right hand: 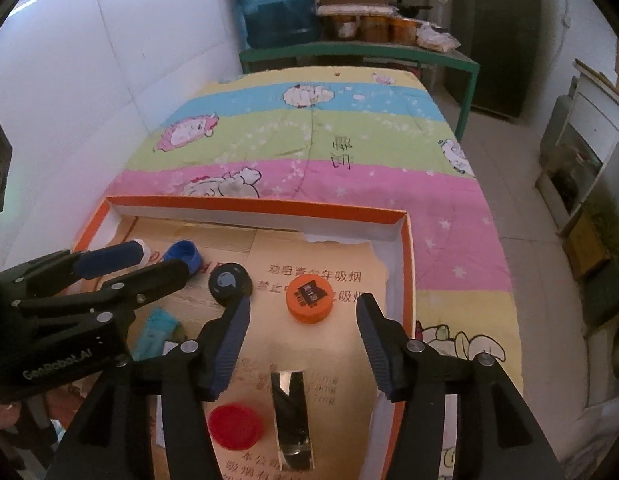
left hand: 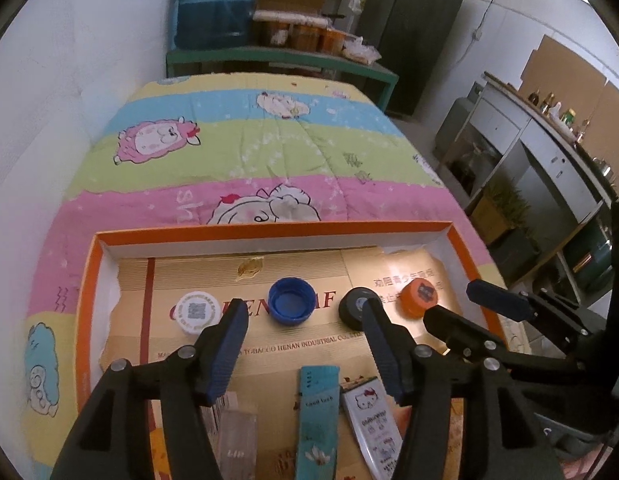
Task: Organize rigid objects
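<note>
Both ribbed fingers (left hand: 229, 344) spread empty over round plastic caps (left hand: 291, 300) on cardboard (left hand: 269, 354).

White wall (left hand: 69, 60), tiled floor (right hand: 521, 168), green bench (left hand: 277, 58), perhaps fridge (left hand: 413, 28).

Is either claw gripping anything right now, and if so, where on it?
Nothing is held. The left claw stands open above the blue cap, and the right claw stands open above the orange cap, with no pad touching either.
</note>
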`<state>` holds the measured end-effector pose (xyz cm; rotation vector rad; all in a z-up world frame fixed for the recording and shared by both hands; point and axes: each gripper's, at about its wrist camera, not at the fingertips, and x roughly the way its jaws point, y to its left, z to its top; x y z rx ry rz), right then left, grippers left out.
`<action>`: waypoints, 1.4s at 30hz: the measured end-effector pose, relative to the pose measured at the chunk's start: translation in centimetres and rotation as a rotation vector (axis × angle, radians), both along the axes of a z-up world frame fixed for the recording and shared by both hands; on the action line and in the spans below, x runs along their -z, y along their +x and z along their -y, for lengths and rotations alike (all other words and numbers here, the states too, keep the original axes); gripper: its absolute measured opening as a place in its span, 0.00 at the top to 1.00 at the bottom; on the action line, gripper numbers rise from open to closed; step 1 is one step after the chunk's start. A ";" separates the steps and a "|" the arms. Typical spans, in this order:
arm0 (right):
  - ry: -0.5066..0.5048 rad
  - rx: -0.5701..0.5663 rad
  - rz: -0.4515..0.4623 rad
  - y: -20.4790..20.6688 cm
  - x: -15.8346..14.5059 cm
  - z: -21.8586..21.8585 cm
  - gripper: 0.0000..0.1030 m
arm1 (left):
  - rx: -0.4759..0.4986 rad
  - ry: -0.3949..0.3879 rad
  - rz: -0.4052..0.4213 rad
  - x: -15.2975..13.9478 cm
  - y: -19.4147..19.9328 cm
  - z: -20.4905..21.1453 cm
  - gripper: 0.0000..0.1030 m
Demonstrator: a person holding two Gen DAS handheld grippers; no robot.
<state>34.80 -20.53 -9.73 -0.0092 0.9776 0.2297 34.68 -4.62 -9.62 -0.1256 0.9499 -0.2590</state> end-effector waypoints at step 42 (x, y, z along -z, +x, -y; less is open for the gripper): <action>0.012 0.112 0.137 -15.0 -5.6 -2.0 0.39 | -0.081 -0.044 0.144 -5.6 -16.3 -4.6 0.43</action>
